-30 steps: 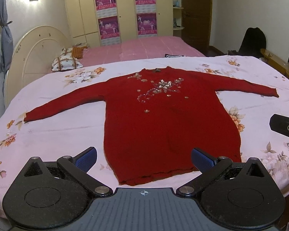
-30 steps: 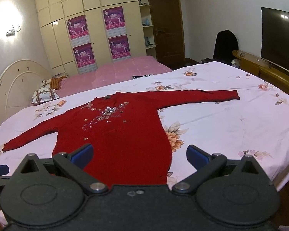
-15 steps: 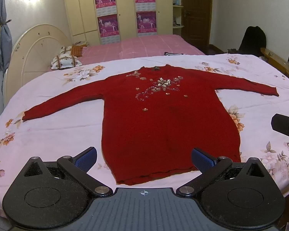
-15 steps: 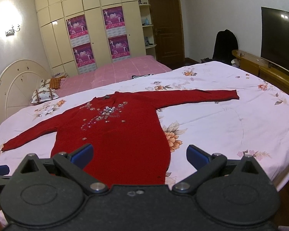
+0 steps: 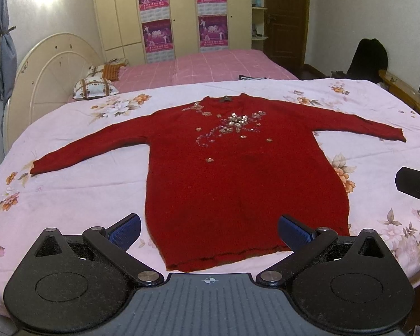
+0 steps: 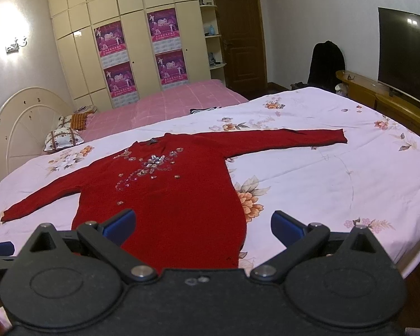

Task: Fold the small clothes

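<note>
A red long-sleeved sweater with sequin flowers on the chest lies flat on the bed, front up, both sleeves spread out sideways, hem toward me. It also shows in the right wrist view. My left gripper is open and empty, hovering just short of the hem. My right gripper is open and empty, over the hem's right corner. Part of the right gripper's body shows at the right edge of the left wrist view.
The bed has a white floral sheet. A second bed with a pink cover and pillows stands behind. A wooden TV bench with a television runs along the right. A cream headboard is at left.
Both grippers have shifted slightly, so the sweater sits a little lower and to the left in the views. The sweater has not moved, and both grippers stay open.
</note>
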Demonstrator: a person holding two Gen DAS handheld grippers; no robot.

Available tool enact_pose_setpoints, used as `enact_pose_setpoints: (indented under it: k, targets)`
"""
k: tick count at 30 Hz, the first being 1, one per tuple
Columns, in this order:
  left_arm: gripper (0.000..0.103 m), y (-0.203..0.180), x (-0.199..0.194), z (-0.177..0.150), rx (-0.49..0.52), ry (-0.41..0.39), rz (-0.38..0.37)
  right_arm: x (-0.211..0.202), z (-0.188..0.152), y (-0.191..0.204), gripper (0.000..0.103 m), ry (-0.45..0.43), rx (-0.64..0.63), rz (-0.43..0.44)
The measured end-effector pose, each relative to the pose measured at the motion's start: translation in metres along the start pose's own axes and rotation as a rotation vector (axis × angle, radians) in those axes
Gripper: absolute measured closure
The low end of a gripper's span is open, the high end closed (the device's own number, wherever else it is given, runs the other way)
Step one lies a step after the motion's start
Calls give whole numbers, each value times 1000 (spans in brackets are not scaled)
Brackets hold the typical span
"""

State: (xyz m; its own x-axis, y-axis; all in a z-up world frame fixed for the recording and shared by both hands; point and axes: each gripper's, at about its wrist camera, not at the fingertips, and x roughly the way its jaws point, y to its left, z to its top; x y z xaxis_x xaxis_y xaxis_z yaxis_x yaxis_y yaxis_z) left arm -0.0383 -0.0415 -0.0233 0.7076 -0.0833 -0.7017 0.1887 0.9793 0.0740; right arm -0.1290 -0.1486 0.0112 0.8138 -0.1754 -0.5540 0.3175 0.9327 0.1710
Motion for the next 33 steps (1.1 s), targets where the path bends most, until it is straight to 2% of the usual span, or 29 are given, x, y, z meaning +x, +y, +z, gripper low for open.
enact_pose_setpoints:
  k: [33]
  targets:
    - [0,5,19,7,-21,12,16,15,-5,16,1,11,6,-7]
